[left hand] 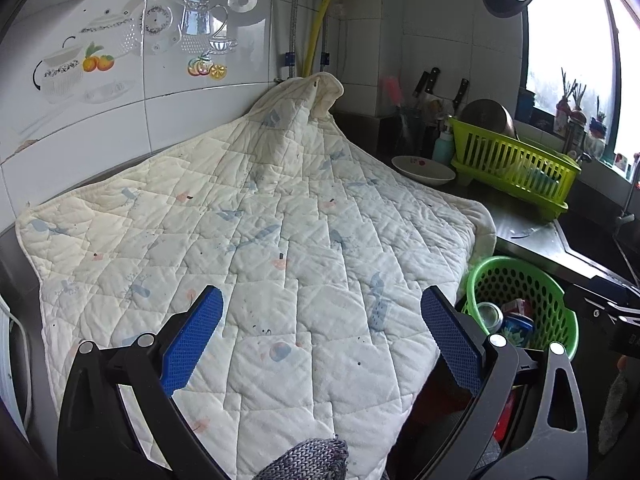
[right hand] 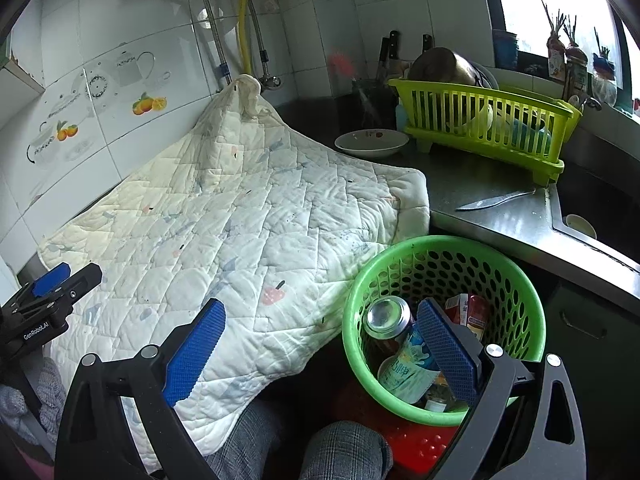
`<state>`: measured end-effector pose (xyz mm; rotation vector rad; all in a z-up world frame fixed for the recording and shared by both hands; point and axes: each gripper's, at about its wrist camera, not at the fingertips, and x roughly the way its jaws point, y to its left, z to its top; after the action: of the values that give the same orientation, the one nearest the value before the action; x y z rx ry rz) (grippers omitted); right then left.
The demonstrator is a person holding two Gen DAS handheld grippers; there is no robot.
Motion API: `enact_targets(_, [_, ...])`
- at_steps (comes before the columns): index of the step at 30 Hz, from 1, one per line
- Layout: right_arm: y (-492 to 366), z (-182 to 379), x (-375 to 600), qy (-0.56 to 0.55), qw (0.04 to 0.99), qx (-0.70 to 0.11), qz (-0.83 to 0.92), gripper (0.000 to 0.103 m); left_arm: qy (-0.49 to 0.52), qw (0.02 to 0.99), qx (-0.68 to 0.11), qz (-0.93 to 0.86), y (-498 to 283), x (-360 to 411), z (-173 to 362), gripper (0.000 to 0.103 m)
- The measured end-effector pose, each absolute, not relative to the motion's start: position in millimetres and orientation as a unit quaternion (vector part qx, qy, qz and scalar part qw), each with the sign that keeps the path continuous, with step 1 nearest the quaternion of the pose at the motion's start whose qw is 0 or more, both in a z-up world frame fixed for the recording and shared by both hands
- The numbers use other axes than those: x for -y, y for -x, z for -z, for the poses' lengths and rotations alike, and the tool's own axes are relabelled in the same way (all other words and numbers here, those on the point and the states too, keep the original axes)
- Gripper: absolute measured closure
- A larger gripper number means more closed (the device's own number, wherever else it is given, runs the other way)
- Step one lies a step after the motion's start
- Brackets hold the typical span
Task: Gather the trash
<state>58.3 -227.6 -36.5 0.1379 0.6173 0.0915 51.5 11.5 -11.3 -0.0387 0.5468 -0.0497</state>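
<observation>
A round green perforated basket [right hand: 516, 280] [left hand: 560, 316] stands beside the counter's edge. Inside it lie a can [right hand: 388, 316] [left hand: 490, 316], a plastic bottle with a blue-green label [right hand: 408, 368] and a red-and-white carton [right hand: 472, 312]. My right gripper [right hand: 320, 320] hangs open over the basket's left rim, with nothing between its blue pads. My left gripper [left hand: 322, 304] is open and empty above a cream quilted cloth [left hand: 248, 248] [right hand: 240, 220]. The left gripper also shows at the far left of the right wrist view [right hand: 52, 284].
A yellow-green dish rack [right hand: 484, 128] [left hand: 516, 164] with dishes and a white bowl [right hand: 372, 142] [left hand: 424, 168] stand on the dark counter. A knife [right hand: 496, 200] lies near the sink [right hand: 596, 208]. A red stool [right hand: 420, 448] and a person's checked trouser knees [right hand: 344, 452] are below.
</observation>
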Motion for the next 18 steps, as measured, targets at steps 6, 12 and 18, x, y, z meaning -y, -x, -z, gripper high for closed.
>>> enact_targets(6, [-55.7,30.7,225.1,-0.065,0.954,-0.288,-0.044,0.009,0.012,0.964,-0.266,0.024,-48.9,-8.7,9.9,0.005])
enact_targets(12, [-55.2,29.1,228.3,-0.067,0.955,-0.284,-0.043,0.009,0.007,0.964,-0.265,0.029,-47.1,-3.7,9.0,0.005])
enact_targets(18, [-54.4,28.5,231.5,-0.069,0.955,-0.284,-0.042,0.009,0.002,0.965,-0.262,0.03,-45.6,0.3,7.7,0.005])
